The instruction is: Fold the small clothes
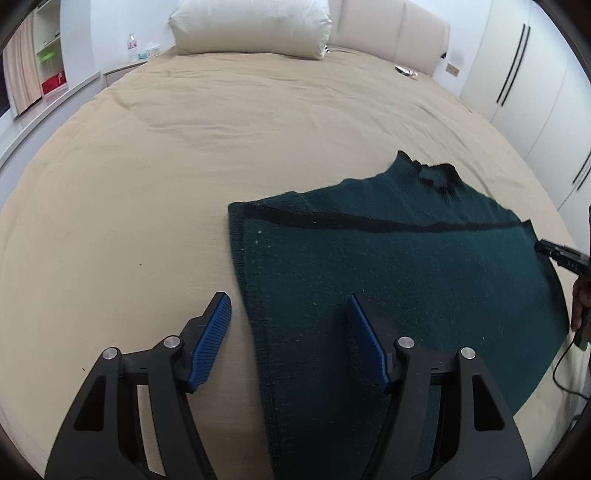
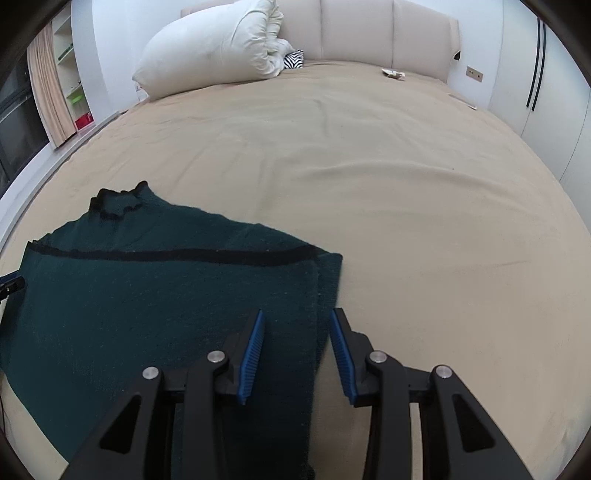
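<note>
A dark green knit sweater (image 1: 399, 280) with a black stripe and ruffled collar lies flat on the beige bed, its sides folded in. My left gripper (image 1: 288, 314) is open, its jaws straddling the sweater's left folded edge just above the cloth. My right gripper (image 2: 297, 325) is open, its jaws straddling the sweater's (image 2: 155, 295) right folded edge. In the left wrist view the right gripper shows at the far right. In the right wrist view the left gripper shows at the far left edge.
The beige bed sheet (image 1: 184, 147) spreads wide around the sweater. A white pillow (image 1: 251, 26) and padded headboard (image 2: 388, 33) stand at the far end. A small object (image 2: 393, 72) lies near the headboard. Wardrobe doors (image 1: 517, 66) stand to the right, shelves (image 1: 48, 62) to the left.
</note>
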Motion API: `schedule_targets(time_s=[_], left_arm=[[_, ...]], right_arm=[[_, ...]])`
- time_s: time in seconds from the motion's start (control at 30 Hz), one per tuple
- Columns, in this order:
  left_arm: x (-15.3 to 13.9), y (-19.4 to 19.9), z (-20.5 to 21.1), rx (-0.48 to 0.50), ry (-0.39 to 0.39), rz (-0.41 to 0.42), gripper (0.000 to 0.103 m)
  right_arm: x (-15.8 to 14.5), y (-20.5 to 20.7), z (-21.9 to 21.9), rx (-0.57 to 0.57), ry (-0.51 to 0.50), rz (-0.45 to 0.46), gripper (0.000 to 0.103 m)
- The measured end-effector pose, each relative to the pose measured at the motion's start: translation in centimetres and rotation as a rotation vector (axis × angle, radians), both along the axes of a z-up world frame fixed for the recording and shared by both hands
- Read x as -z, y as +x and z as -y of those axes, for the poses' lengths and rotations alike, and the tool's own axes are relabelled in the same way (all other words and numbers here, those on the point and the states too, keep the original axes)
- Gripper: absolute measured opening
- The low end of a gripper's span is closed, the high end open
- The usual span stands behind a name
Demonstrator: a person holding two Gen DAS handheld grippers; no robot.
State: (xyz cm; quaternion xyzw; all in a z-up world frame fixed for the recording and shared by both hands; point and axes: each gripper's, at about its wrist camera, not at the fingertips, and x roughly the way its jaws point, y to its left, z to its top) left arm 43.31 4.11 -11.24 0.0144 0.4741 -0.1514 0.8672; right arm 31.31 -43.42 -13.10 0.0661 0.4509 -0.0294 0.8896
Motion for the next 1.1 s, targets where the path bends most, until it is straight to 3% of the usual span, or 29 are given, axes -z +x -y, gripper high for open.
schedule_targets(time_s=[0.07, 0.2, 0.27, 0.37, 0.8, 0.93, 1.1], left_arm=[[0.2, -0.1, 0.2, 0.016, -0.004, -0.018, 0.064], [0.5, -0.5, 1.0, 0.064, 0.01, -0.021, 0.06], [0.5, -0.5, 0.7, 0.056, 0.009, -0.017, 0.036], [0.3, -0.5, 0.4, 0.052, 0.0, -0.015, 0.025], [-1.2, -2.5, 0.1, 0.03, 0.031, 0.073, 0.014], [-1.6, -3.8, 0.7, 0.048, 0.095, 0.12, 0.011], [-2.2, -4.9, 1.5, 0.08, 0.15, 0.183, 0.01]], right_arm=[[0.4, 0.4, -0.3, -0.013, -0.008, -0.025, 0.039], [0.4, 0.6, -0.5, -0.019, 0.0, -0.019, 0.016], [0.1, 0.4, -0.8, -0.026, -0.028, 0.0, 0.013], [-0.6, -0.1, -1.4, -0.033, -0.079, 0.031, 0.011], [-3.3, -1.9, -3.2, 0.003, -0.255, 0.163, 0.007], [-2.5, -1.6, -3.9, -0.015, -0.293, 0.134, 0.007], [-3.1, -2.3, -4.4, -0.015, -0.308, 0.191, 0.006]])
